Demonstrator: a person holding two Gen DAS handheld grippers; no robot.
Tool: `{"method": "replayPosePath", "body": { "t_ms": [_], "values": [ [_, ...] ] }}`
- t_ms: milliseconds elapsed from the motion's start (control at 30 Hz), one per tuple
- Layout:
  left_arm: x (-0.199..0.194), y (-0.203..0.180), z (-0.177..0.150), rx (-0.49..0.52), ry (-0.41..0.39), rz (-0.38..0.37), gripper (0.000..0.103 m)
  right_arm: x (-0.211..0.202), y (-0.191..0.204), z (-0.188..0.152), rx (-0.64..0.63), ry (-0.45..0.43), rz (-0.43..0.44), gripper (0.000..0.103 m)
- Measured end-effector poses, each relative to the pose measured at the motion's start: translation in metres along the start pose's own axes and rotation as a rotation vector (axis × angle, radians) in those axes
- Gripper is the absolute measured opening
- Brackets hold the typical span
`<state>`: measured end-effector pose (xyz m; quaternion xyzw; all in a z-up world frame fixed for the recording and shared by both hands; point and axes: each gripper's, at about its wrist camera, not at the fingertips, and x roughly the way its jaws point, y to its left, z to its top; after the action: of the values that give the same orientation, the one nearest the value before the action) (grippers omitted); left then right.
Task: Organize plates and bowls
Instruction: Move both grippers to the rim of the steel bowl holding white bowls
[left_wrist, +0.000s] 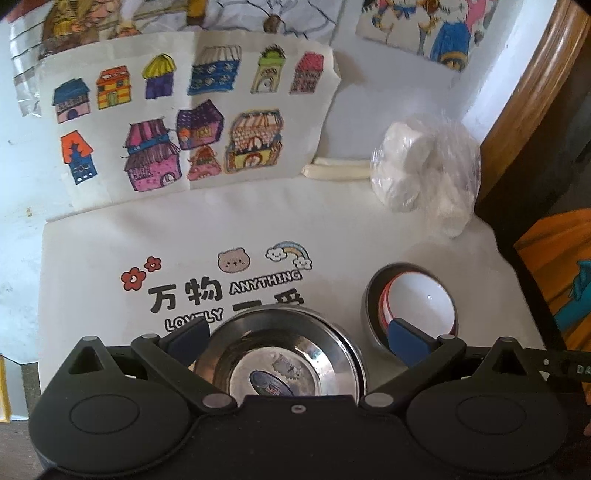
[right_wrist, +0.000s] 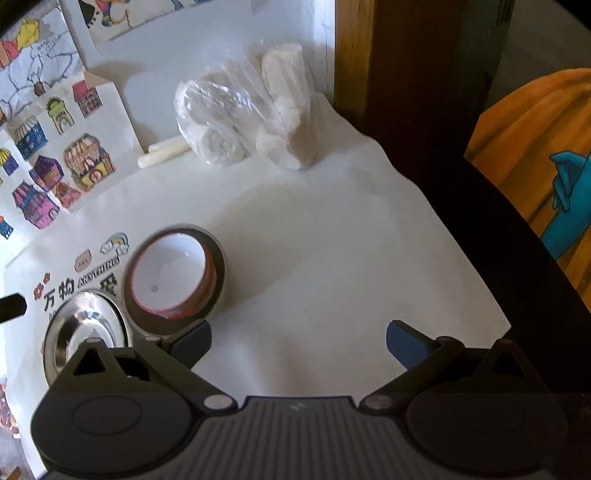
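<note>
A steel bowl (left_wrist: 284, 354) sits on a white printed mat (left_wrist: 110, 251), framed between the spread fingers of the left gripper (left_wrist: 295, 338), which grasps nothing. Just beside it, a red-rimmed white bowl (right_wrist: 171, 273) nests inside a second steel bowl (right_wrist: 218, 254). The right gripper (right_wrist: 299, 341) hovers released over bare mat, near a plastic bag (right_wrist: 229, 118).

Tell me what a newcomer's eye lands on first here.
First, the shiny steel bowl sitting between the open left claw fingers. Just to its right, a white bowl with a red rim is nested inside another steel bowl. Behind them, the sheet of coloured house drawings stands out.
</note>
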<state>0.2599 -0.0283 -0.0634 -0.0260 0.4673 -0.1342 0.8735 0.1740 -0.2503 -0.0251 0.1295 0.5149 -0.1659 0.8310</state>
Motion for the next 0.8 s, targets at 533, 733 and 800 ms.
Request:
{"method": "replayPosePath", "body": {
  "t_ms": [533,733,800],
  "values": [
    [0.094,-0.057,0.034,0.327,0.167,0.02,0.102,0.056,-0.002,0.029,-0.181,0.067,0.093,0.103],
    [0.117,-0.069,0.045,0.463,0.223,0.028,0.102,0.08,0.005,0.044,-0.249,0.086,0.174,0.103],
    [0.122,-0.071,0.047,0.481,0.239,0.028,0.102,0.089,0.007,0.049,-0.256,0.098,0.197,0.103]
  ]
}}
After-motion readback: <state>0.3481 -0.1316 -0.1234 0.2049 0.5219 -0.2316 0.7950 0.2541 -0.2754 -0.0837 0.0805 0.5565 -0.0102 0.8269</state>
